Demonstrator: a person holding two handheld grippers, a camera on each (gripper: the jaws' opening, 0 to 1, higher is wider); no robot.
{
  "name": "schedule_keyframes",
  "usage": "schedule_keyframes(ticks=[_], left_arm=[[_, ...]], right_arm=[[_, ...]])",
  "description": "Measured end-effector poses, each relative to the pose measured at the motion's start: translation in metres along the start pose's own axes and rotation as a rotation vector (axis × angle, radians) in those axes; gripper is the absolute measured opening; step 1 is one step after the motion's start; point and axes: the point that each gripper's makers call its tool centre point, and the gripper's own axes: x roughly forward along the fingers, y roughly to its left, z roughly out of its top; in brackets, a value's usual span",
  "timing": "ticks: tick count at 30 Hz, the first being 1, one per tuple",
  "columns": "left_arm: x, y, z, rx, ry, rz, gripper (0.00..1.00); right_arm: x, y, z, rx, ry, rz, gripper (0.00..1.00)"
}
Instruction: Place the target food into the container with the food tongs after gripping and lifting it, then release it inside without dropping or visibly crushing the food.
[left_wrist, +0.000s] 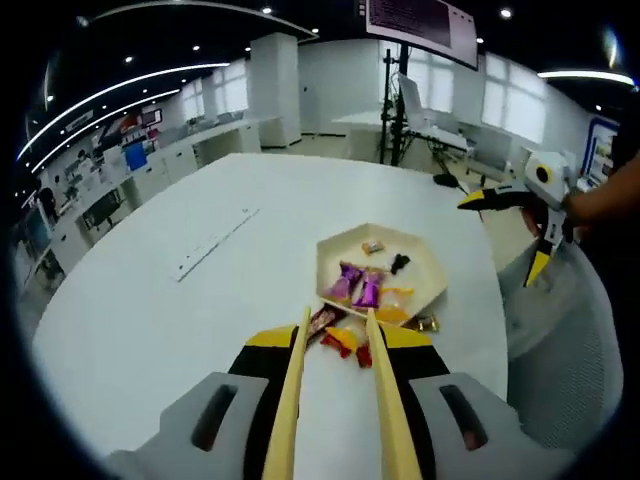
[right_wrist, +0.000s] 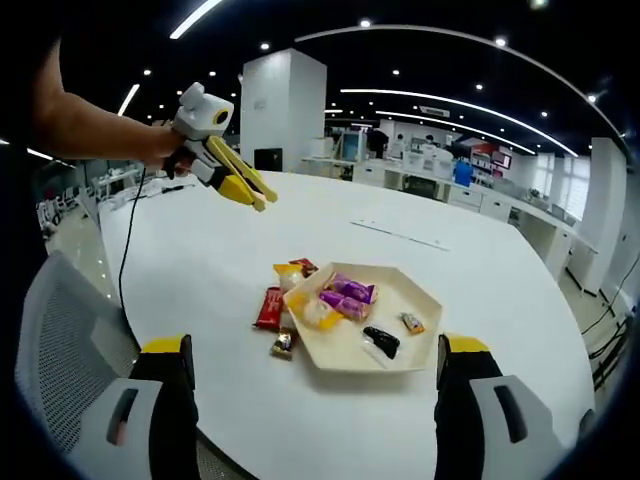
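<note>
A cream hexagonal tray (left_wrist: 425, 255) (right_wrist: 420, 300) on the white table holds purple-wrapped candies (left_wrist: 358, 285) (right_wrist: 347, 293), a yellow sweet (right_wrist: 315, 312), a black piece (left_wrist: 399, 263) (right_wrist: 381, 340) and a small orange candy (left_wrist: 373, 245). Beside the tray's edge lie red wrappers (left_wrist: 345, 343) (right_wrist: 269, 308) and a gold one (left_wrist: 425, 323) (right_wrist: 284, 343). My left gripper (left_wrist: 337, 335) (right_wrist: 250, 185) holds tan food tongs (left_wrist: 300, 380); their tips hover spread above the loose wrappers, with nothing between them. My right gripper (right_wrist: 313, 350) (left_wrist: 500, 240) stands open and wide, short of the tray, holding nothing.
The round white table (left_wrist: 200, 300) (right_wrist: 480, 250) has a thin strip (left_wrist: 215, 243) lying on it. A grey mesh chair (right_wrist: 60, 330) (left_wrist: 560, 330) stands at the table's edge. A cable (right_wrist: 125, 250) hangs from the left gripper. Desks and a screen stand behind.
</note>
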Motion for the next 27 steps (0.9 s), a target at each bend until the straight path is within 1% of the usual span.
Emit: schedule_keyframes(ticks=[2, 6, 8, 11, 13, 18, 22, 25, 27], left_arm=[[-0.005, -0.002, -0.006, -0.01, -0.001, 0.008, 0.26], [-0.014, -0.003, -0.011, -0.032, -0.028, 0.023, 0.26], [-0.017, -0.007, -0.011, -0.032, -0.035, 0.023, 0.26], [-0.019, -0.008, -0.015, -0.038, -0.037, 0.024, 0.26], [-0.019, -0.009, -0.015, -0.043, -0.039, 0.026, 0.26], [-0.015, -0.013, -0.019, -0.047, -0.043, 0.017, 0.26], [-0.006, -0.016, -0.024, -0.035, -0.026, 0.014, 0.26], [-0.001, -0.021, -0.02, -0.038, -0.038, 0.001, 0.26], [0.004, -0.023, -0.019, -0.035, -0.033, -0.007, 0.26]], right_arm=[[0.0, 0.0, 0.0, 0.003, 0.0, 0.002, 0.99], [0.001, 0.001, 0.0, 0.0, 0.0, 0.006, 0.99], [0.001, 0.001, -0.002, -0.003, 0.005, 0.009, 0.99], [0.001, 0.003, -0.002, -0.008, 0.005, 0.016, 0.99], [0.001, 0.003, -0.001, -0.007, 0.006, 0.018, 0.99], [0.001, 0.003, -0.001, -0.007, 0.003, 0.018, 0.99], [0.0, 0.002, -0.001, -0.003, 0.001, 0.015, 0.99], [0.0, 0.003, -0.001, -0.004, 0.0, 0.014, 0.99], [0.0, 0.002, -0.001, 0.0, 0.001, 0.015, 0.99]])
